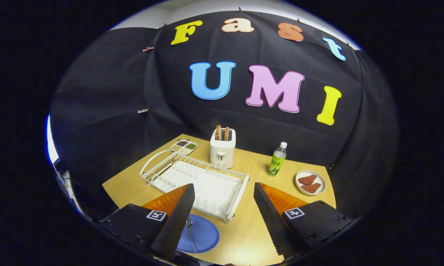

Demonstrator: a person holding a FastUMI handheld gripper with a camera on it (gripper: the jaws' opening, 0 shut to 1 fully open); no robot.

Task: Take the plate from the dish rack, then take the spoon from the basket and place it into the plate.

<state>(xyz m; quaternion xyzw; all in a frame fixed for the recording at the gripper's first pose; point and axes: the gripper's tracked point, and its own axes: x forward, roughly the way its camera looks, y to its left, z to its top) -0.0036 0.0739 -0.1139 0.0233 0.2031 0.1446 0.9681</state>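
Gripper: fingers spread wide apart, nothing between them, held above the near part of the table.
Plate: blue, flat on the table just near of the dish rack, partly hidden by the left finger.
Spoon: lies on the plate (only a slim metal handle shows).
Dish rack: white wire, beyond the fingers, left of centre.
Toaster: white, two slices up, far side behind the rack.
Condiment tray: left of the toaster.
Bottle: upright, right of the toaster.
Small dish: far right, two brown pieces on it.
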